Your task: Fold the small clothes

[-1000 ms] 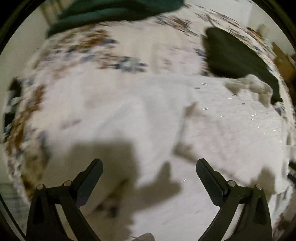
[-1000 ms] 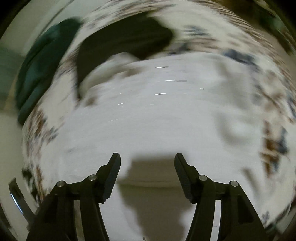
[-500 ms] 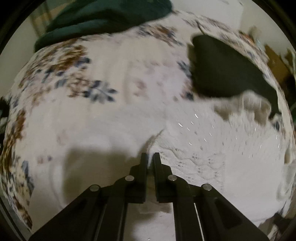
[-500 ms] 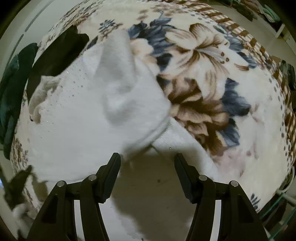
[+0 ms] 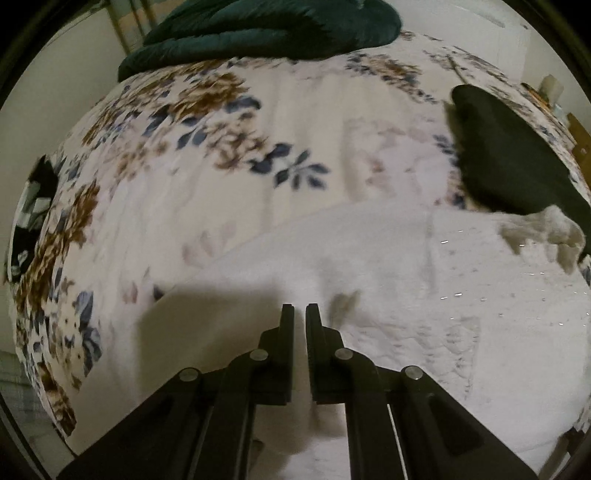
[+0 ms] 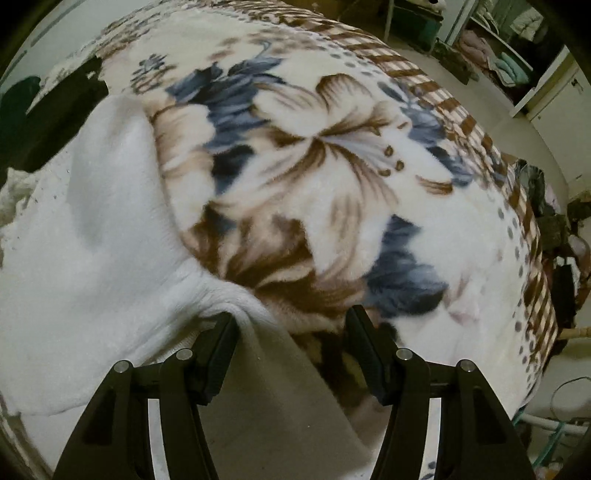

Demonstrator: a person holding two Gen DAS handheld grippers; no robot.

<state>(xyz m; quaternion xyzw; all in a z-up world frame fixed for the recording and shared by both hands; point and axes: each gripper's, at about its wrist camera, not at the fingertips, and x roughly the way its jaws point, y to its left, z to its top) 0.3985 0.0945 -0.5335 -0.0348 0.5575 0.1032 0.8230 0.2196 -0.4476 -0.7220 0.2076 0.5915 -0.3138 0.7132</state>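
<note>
A white knitted garment (image 5: 406,280) lies spread on a floral blanket (image 5: 221,155). It also shows in the right wrist view (image 6: 92,240), with a ribbed edge running down between my right fingers. My left gripper (image 5: 299,308) is shut, its tips close over the white fabric; whether it pinches the cloth I cannot tell. My right gripper (image 6: 291,321) is open just above the garment's edge, the left finger (image 6: 221,332) touching the fold.
A black garment (image 5: 509,158) lies at the far right of the blanket, also in the right wrist view (image 6: 55,118). A dark green bundle (image 5: 266,26) sits at the far edge. Shelves with clothes (image 6: 498,55) and floor clutter lie beyond the blanket's checked border (image 6: 480,125).
My left gripper went from wide open to shut and has shifted left over the garment. My right gripper stayed open and moved right to the garment's edge.
</note>
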